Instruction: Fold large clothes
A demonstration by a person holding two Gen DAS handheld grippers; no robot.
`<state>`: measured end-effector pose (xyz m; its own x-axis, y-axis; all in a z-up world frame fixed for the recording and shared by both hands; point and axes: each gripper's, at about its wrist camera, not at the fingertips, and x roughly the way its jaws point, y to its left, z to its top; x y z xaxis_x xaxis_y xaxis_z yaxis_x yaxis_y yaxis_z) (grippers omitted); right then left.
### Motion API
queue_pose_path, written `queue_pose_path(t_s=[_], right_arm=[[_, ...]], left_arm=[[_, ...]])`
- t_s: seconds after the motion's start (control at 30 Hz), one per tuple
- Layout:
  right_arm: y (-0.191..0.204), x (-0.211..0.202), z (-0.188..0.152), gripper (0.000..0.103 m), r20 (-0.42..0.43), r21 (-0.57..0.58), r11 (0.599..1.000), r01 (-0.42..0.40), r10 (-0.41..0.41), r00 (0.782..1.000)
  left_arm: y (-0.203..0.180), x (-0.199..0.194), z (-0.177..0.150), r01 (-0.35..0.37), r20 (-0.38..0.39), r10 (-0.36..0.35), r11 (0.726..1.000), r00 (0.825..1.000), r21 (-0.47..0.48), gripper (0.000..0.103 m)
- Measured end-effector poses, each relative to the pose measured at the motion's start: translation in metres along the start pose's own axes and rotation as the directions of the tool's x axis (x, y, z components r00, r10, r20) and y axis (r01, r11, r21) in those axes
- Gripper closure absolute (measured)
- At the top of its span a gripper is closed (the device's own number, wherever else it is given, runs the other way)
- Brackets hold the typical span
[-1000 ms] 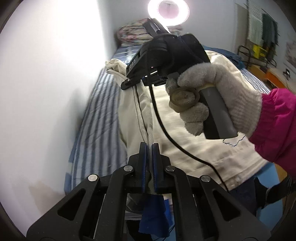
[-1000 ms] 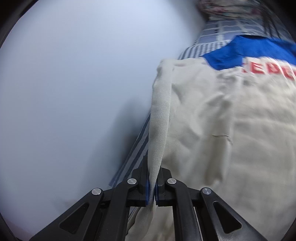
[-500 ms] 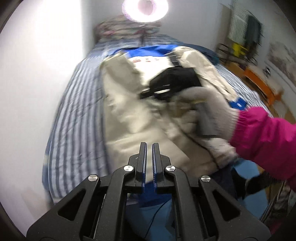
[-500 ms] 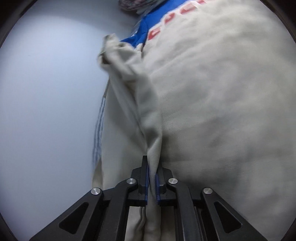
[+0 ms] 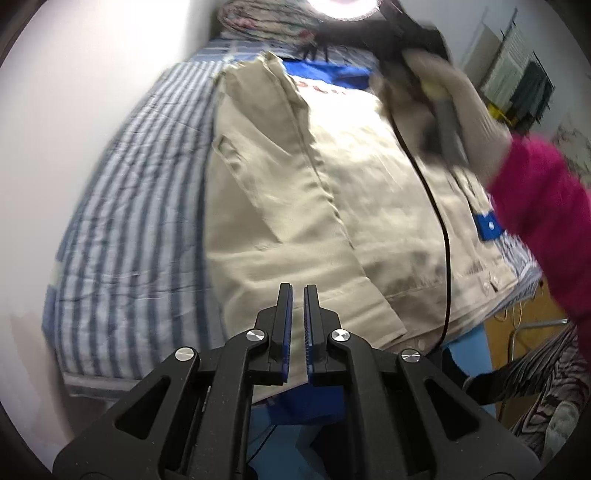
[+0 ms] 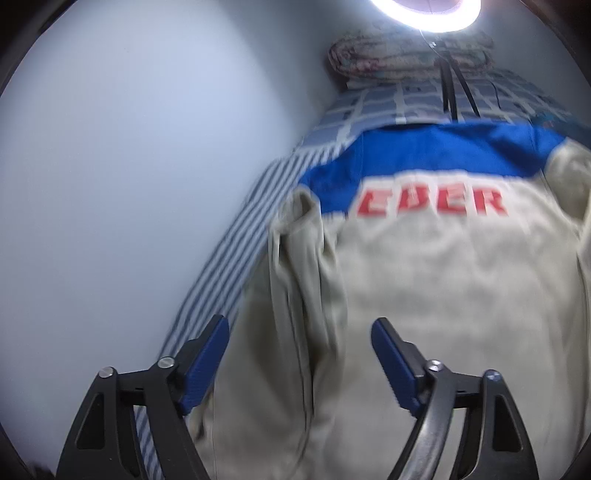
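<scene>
A beige work jacket (image 5: 295, 166) with a blue yoke and red letters lies back-up on the striped bed (image 5: 140, 203). Its left side is folded inward over the back. My left gripper (image 5: 297, 286) is shut at the jacket's near hem, and beige cloth shows in the thin slit between its pads. In the right wrist view the jacket (image 6: 443, 295) fills the frame. My right gripper (image 6: 300, 321) hangs over it with its jaws opening wide; the folded sleeve (image 6: 306, 277) lies between them, untouched by the pads. A gloved hand (image 5: 443, 92) holds that right gripper at the far end of the jacket.
A white wall (image 6: 129, 166) runs along the bed's left side. A rolled floral quilt (image 6: 406, 55) and a ring light (image 6: 424, 11) stand at the head of the bed. A pink sleeve (image 5: 535, 203) and a black cable (image 5: 445, 240) cross the jacket's right side.
My right gripper let go of the beige fold it pinched and drew back, jaws now wide apart. The raised side of the jacket has come down flat onto the bed.
</scene>
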<state>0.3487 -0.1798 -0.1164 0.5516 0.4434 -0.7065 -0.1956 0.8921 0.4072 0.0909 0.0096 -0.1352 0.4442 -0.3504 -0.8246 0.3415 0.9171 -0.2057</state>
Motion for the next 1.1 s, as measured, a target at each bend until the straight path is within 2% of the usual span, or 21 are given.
queue_pose_path(t_s=[0.17,0.2,0.3,0.33,0.37,0.4,0.43,0.5,0.6,0.63,0.7,0.73,0.77,0.83,0.87,0.9,0.97,1.0,1.1], right_arm=[[-0.002,0.044,0.050,0.020,-0.006,-0.026,1.000,0.009,-0.009,1.000],[0.006,0.046,0.049,0.020,-0.012,-0.041,0.999,0.021,-0.021,1.000],[0.012,0.076,0.063,0.020,-0.059,-0.085,0.992,0.096,-0.101,0.993],[0.012,0.084,0.065,0.023,-0.076,-0.095,0.989,0.116,-0.123,0.989],[0.011,0.096,0.067,0.046,-0.100,-0.107,0.985,0.138,-0.149,0.984],[0.011,0.098,0.067,0.066,-0.122,-0.110,0.984,0.138,-0.151,0.981],[0.007,0.103,0.066,0.091,-0.152,-0.100,0.987,0.124,-0.138,0.979],[0.003,0.098,0.066,0.094,-0.146,-0.094,0.990,0.105,-0.118,0.982],[-0.023,0.080,0.062,0.096,-0.062,-0.072,0.995,0.072,-0.077,0.995],[-0.039,0.084,0.057,0.096,-0.062,-0.044,0.994,0.096,-0.099,0.993],[-0.076,0.108,0.038,0.096,-0.138,0.016,0.986,0.168,-0.164,0.977],[-0.083,0.115,0.028,0.097,-0.143,0.006,0.987,0.161,-0.159,0.977],[-0.081,0.112,0.026,0.097,-0.102,-0.018,0.987,0.159,-0.160,0.982],[-0.076,0.111,0.026,0.094,-0.108,-0.049,0.983,0.175,-0.179,0.978],[-0.072,0.107,0.029,0.085,-0.114,-0.055,0.980,0.189,-0.195,0.974],[-0.069,0.101,0.032,0.080,-0.104,-0.062,0.975,0.211,-0.217,0.971],[-0.057,0.081,0.034,0.067,-0.047,-0.092,0.964,0.249,-0.254,0.966],[-0.052,0.070,0.034,0.065,-0.022,-0.102,0.964,0.245,-0.248,0.968],[-0.034,0.042,0.025,0.063,0.008,-0.139,0.980,0.144,-0.144,0.989]], left_arm=[[-0.013,0.019,-0.001,-0.006,-0.043,0.008,0.999,0.999,0.047,0.100],[-0.014,0.021,0.000,-0.004,-0.049,0.006,0.999,0.999,0.048,0.100],[-0.014,0.025,0.003,0.006,-0.061,-0.003,0.999,0.998,0.048,0.100],[-0.014,0.026,0.005,0.005,-0.062,-0.002,0.999,0.998,0.049,0.100],[-0.014,0.028,0.006,0.003,-0.064,0.001,0.999,0.998,0.050,0.100],[-0.014,0.030,0.006,0.002,-0.069,0.002,0.999,0.998,0.051,0.099],[-0.014,0.033,0.006,0.002,-0.076,0.001,0.999,0.997,0.050,0.100],[-0.012,0.037,0.004,0.004,-0.090,0.000,0.999,0.996,0.049,0.100],[-0.012,0.043,0.000,-0.001,-0.111,0.007,0.999,0.994,0.052,0.100],[-0.011,0.045,-0.002,0.002,-0.116,0.004,0.999,0.993,0.051,0.100],[-0.013,0.050,-0.005,0.012,-0.130,-0.005,0.999,0.991,0.051,0.100],[-0.014,0.052,-0.007,0.008,-0.134,-0.001,0.998,0.991,0.054,0.100],[-0.015,0.053,-0.008,0.005,-0.135,0.003,0.998,0.991,0.059,0.100],[-0.018,0.054,-0.009,-0.002,-0.134,0.011,0.998,0.991,0.066,0.100],[-0.019,0.052,-0.009,0.003,-0.133,0.006,0.998,0.991,0.066,0.100],[-0.020,0.050,-0.009,0.015,-0.131,-0.007,0.998,0.991,0.064,0.100],[-0.021,0.043,-0.008,0.068,-0.117,-0.062,0.997,0.991,0.042,0.100],[-0.019,0.035,-0.008,0.096,-0.098,-0.093,0.995,0.991,0.028,0.100],[-0.015,0.019,-0.007,0.100,-0.030,-0.099,0.995,0.995,0.010,0.100]])
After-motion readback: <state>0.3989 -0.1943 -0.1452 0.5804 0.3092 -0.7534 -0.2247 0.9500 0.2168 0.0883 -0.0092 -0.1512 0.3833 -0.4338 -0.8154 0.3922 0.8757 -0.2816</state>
